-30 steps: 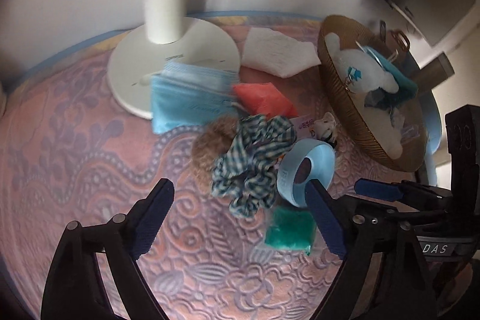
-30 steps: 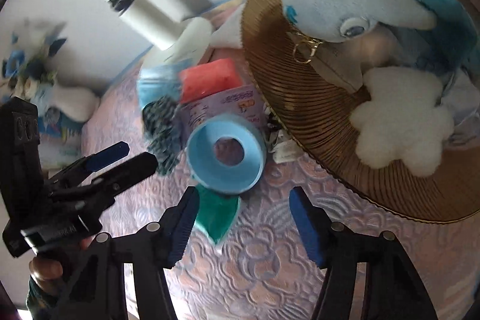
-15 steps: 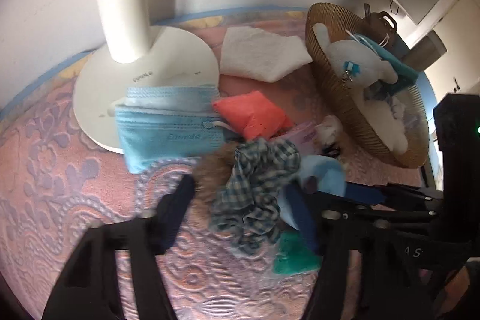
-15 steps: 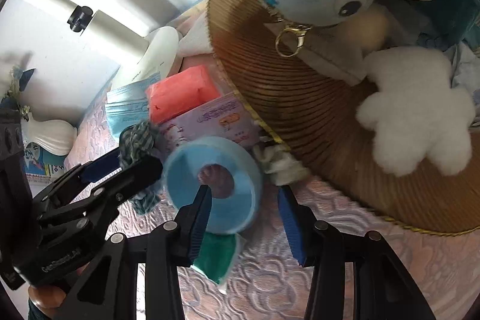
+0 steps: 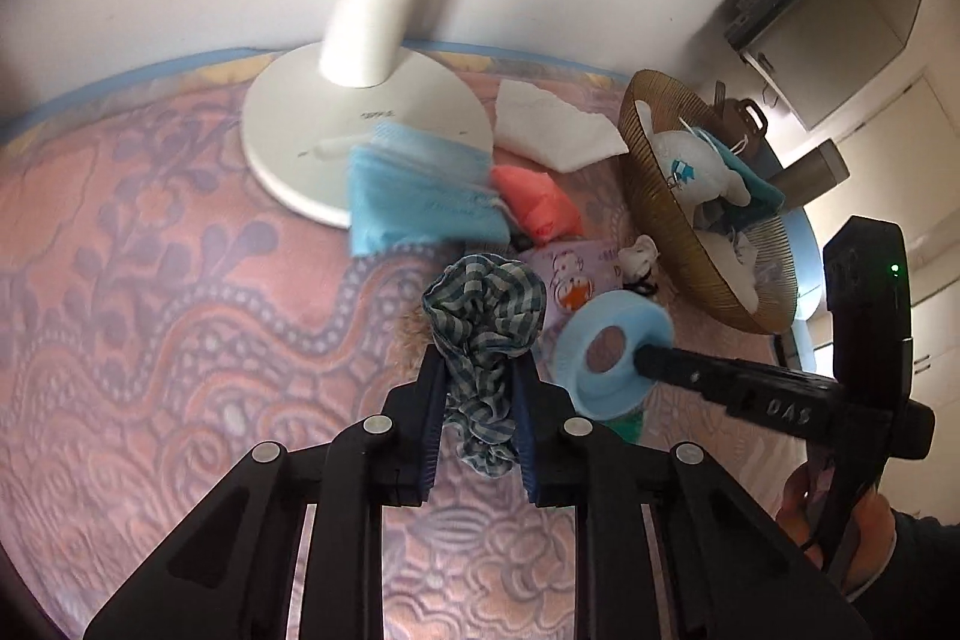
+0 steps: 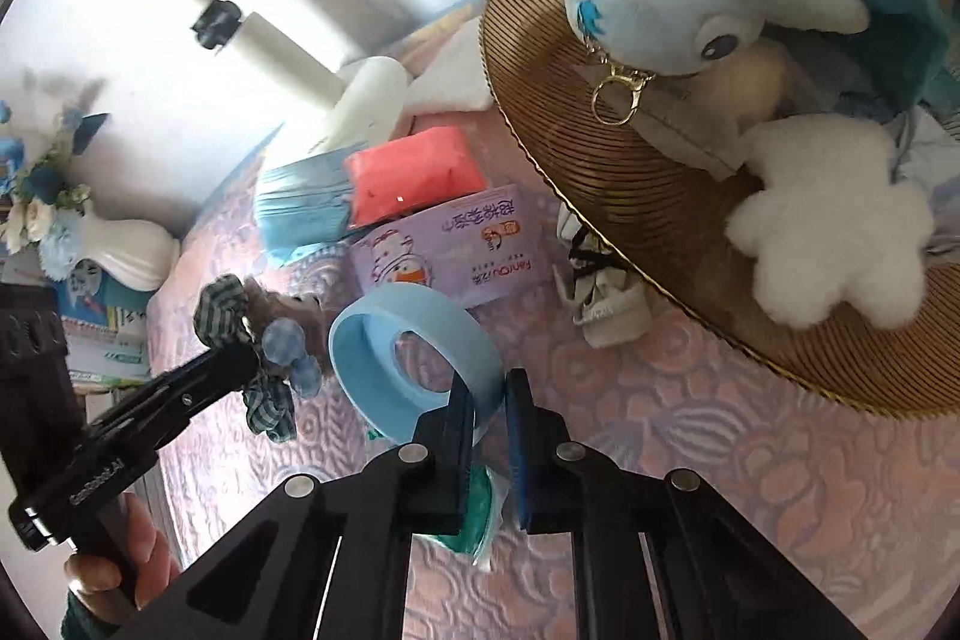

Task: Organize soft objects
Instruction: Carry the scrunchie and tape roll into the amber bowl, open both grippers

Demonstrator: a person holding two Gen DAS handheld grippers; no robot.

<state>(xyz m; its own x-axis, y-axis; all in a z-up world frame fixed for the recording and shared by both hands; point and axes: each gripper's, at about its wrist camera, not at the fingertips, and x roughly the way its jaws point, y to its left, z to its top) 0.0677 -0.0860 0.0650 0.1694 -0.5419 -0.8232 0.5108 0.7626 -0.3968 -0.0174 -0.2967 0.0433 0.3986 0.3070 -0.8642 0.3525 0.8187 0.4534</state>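
On the patterned pink tabletop point(image 5: 150, 316), the biggest thing is the woven gold basket point(image 6: 606, 196) at the right, already holding a pale blue plush toy point(image 6: 678, 10) and a white fluffy piece point(image 6: 828, 220). Beside it lie a white lamp base point(image 5: 300, 136), a stack of blue face masks point(image 5: 414, 202), a red pouch point(image 6: 414, 172) and a purple tissue pack point(image 6: 456, 244).

The step in hand looks like a double pick-up. The left gripper point(image 5: 477, 400) has just been closing its jaws and now pinches the checked scrunchie point(image 5: 483, 316), which stands bunched above the pads with its long axis running up and away from the camera, a tail hanging below. The right gripper point(image 6: 486, 430) has also just been closing its jaws; they clamp the near wall of the blue ring point(image 6: 414, 352), which is tilted on edge, its opening facing left and towards the left gripper.

Next, I judge, both call for a carry over the basket rim, then release.
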